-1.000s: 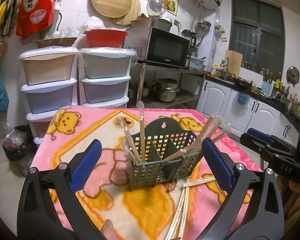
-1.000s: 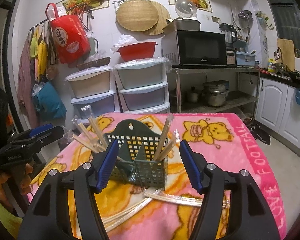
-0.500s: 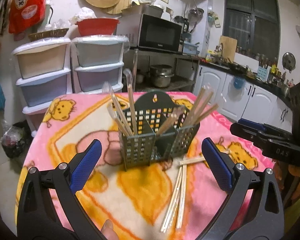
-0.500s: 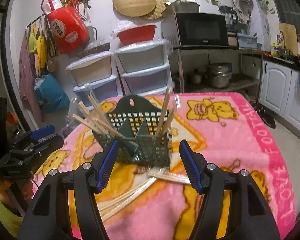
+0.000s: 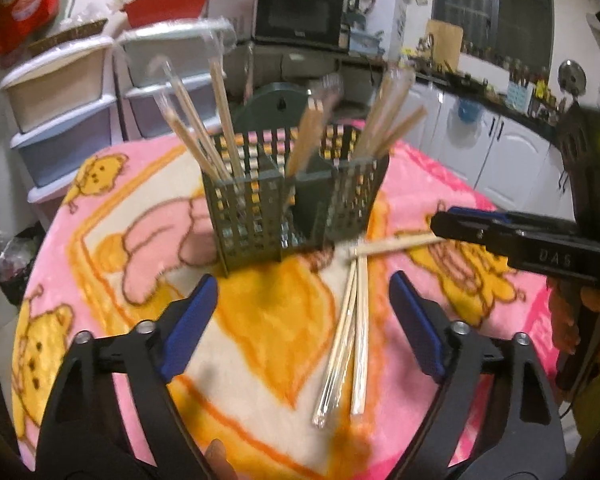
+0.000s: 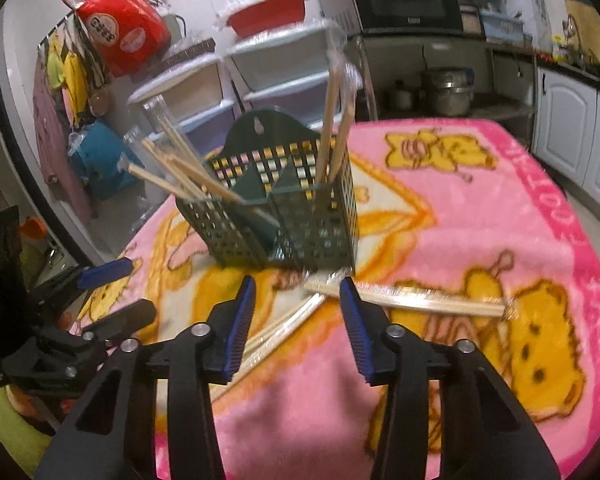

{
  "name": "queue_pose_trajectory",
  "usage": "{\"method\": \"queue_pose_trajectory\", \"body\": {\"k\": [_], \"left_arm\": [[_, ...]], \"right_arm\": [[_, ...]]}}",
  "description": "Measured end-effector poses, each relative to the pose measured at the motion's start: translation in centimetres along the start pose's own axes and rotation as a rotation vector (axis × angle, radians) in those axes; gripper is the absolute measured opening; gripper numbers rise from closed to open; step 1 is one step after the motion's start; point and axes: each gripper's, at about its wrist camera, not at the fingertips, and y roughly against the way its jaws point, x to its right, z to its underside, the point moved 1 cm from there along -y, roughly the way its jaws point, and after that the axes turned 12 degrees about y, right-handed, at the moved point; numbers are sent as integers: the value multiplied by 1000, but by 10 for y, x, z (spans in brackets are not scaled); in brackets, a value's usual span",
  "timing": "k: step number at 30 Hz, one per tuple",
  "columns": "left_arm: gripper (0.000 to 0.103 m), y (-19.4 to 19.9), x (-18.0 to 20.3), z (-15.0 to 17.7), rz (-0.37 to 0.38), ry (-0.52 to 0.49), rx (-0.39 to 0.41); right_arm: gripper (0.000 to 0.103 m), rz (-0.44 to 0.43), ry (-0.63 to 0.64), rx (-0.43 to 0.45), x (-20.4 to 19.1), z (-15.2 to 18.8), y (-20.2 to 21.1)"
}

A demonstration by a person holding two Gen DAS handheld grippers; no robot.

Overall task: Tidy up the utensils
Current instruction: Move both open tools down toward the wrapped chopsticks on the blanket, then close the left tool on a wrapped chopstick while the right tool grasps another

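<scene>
A dark green slotted utensil holder (image 5: 292,204) stands on the pink blanket, with several wrapped chopsticks upright in its compartments; it also shows in the right wrist view (image 6: 276,216). Loose wrapped chopsticks (image 5: 350,328) lie on the blanket in front of it, and one pair (image 6: 412,298) lies crosswise. My left gripper (image 5: 302,316) is open and empty, just short of the holder. My right gripper (image 6: 296,308) is open and empty, low over the near end of the crosswise pair; it shows from the side in the left wrist view (image 5: 448,224).
The pink cartoon blanket (image 6: 480,208) covers a round table. Stacked plastic drawers (image 5: 60,92) and a shelf with a microwave (image 5: 300,16) stand behind it. White cabinets (image 5: 500,152) run along the right.
Both grippers have moved down and closer to the holder and the loose chopsticks. The right gripper's jaws have narrowed somewhat. Nothing has been picked up.
</scene>
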Motion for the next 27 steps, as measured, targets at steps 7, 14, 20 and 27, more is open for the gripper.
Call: {"method": "queue_pose_trajectory", "body": {"k": [7,14,20,27], "left_arm": [[53,-22,-10,20,8,17,-125],[43,-23,-19,46,24,15,-211],[40,-28,-18,62,42,-3,-266],[27,-31,-21,70,29,-19,-291]], "right_arm": [[35,-55,-30,-93,2,15,-27],[33,-100,19,-147,-18,30,-38],[33,-131,8,-186,-30,40,-51],[33,-158,22,-226,-47,46,-63]]}}
